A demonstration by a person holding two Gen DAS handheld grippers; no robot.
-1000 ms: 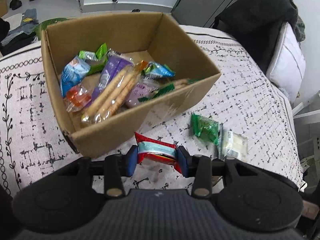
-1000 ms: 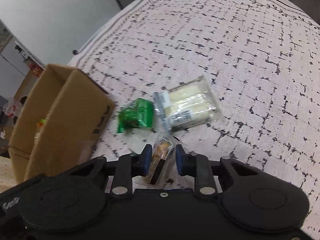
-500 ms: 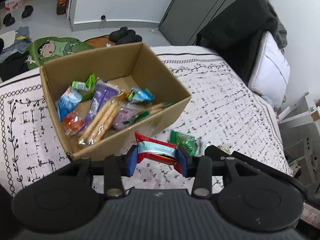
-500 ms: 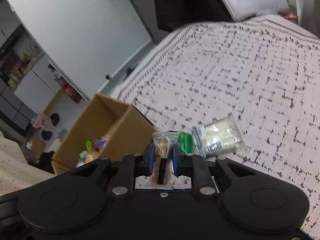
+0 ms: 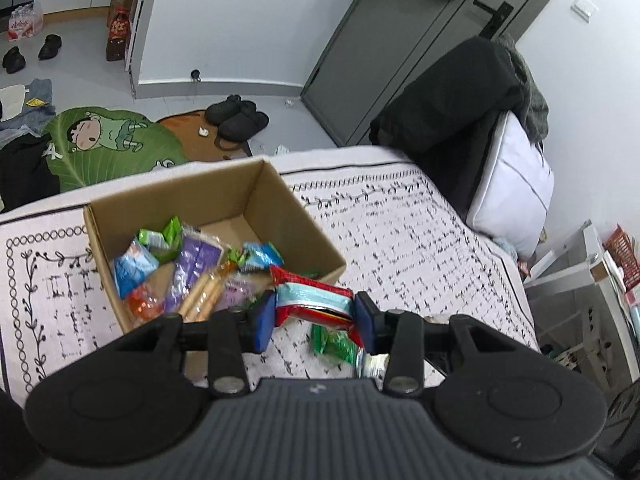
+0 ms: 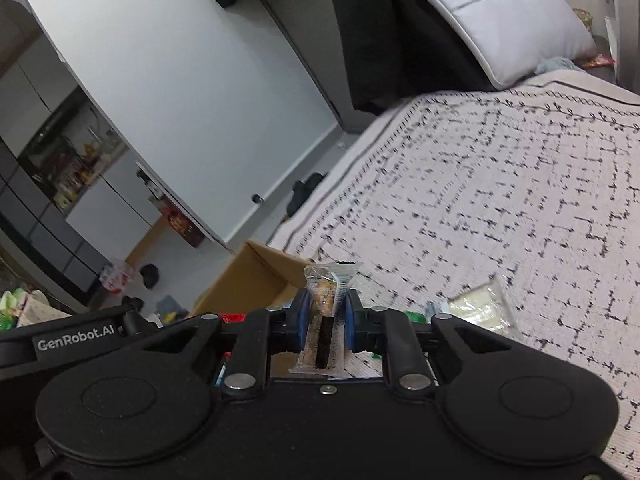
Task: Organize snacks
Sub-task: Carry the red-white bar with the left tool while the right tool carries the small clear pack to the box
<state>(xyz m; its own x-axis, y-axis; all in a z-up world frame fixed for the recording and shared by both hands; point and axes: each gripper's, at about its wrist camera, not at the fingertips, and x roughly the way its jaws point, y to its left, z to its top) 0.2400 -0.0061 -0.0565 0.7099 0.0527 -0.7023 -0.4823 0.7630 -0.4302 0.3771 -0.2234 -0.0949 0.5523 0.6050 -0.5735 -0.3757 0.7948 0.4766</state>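
- We see the left gripper (image 5: 315, 321) at the lower centre of its view, its blue fingers (image 5: 265, 320) clenched on a red and pale blue snack packet (image 5: 312, 300), held crosswise above the bed (image 5: 420, 240).
- The cardboard box (image 5: 296, 216), left of centre, holds assorted wrapped snacks.
- A green packet (image 5: 334, 344) lies on the bed just below the held one.
- In the right view, the right gripper (image 6: 325, 322) sits low at centre; its fingers have just been closing and grasp a clear-wrapped snack bar (image 6: 325, 304) standing upright.
- A clear packet (image 6: 478, 306) of pale pieces lies on the bed to its right.
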